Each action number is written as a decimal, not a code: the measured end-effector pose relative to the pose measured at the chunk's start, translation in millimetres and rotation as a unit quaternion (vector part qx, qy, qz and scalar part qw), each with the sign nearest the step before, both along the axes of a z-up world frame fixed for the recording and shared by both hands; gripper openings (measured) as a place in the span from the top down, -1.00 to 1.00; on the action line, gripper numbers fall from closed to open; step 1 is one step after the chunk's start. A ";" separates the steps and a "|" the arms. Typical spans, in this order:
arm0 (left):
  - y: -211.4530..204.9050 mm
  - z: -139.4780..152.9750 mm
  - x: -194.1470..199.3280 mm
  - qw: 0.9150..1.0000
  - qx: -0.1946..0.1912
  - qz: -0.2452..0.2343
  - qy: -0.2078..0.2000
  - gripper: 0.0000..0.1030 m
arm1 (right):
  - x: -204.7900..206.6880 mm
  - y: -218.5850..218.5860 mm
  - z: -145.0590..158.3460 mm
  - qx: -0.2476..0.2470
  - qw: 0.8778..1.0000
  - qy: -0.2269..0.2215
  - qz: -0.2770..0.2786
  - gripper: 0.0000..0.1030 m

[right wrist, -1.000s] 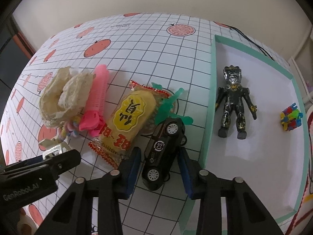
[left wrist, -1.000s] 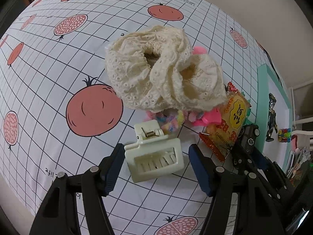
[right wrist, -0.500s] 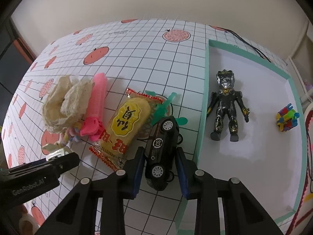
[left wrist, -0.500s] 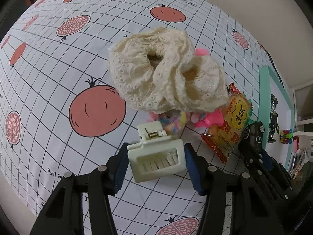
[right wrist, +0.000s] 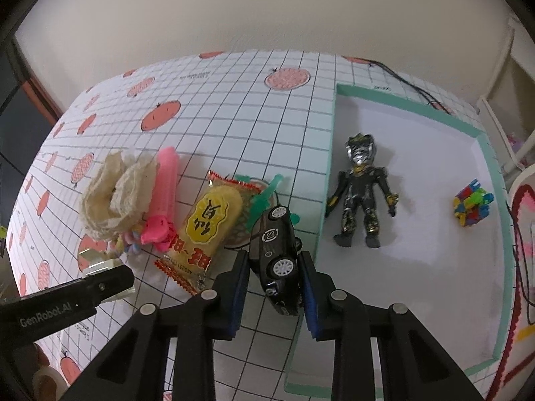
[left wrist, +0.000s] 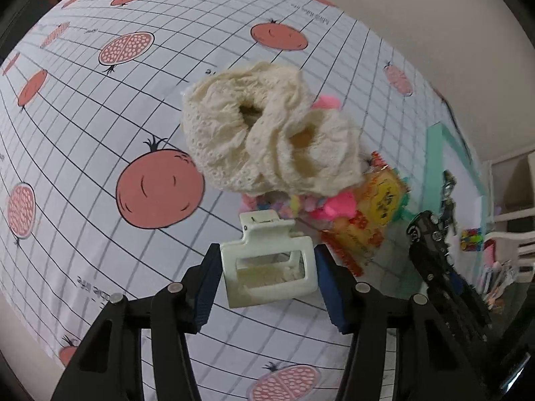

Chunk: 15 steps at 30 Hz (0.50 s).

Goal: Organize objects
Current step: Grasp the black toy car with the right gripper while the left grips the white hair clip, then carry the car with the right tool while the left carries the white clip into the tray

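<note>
On the pomegranate-print cloth my right gripper clamps the black toy car just left of the teal tray (figure inside), my left gripper pinches the cream hair claw; next, I judge, lift and sort each.

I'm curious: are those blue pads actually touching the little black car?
Touching. In the right wrist view, both pads of the right gripper press the black toy car's sides, no gap.
</note>
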State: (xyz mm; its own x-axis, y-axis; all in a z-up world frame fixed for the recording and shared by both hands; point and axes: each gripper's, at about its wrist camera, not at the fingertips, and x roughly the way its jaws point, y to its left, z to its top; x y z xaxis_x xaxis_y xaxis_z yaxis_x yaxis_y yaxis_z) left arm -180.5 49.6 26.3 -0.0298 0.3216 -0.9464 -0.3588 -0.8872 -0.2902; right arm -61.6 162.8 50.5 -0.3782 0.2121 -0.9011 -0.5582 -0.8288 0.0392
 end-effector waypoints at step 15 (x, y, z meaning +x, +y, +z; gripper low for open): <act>34.5 43.5 12.8 0.995 0.049 -0.014 0.088 -0.05 | 20.4 10.6 42.7 0.019 0.998 0.053 -0.020 0.40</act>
State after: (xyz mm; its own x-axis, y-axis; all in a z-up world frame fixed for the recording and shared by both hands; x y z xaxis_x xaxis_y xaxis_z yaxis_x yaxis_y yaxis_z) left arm -167.8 84.1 69.8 -0.1815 0.4158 -0.8912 -0.4359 -0.8463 -0.3061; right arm -41.2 173.4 93.2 -0.4621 0.2618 -0.8473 -0.5849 -0.8082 0.0692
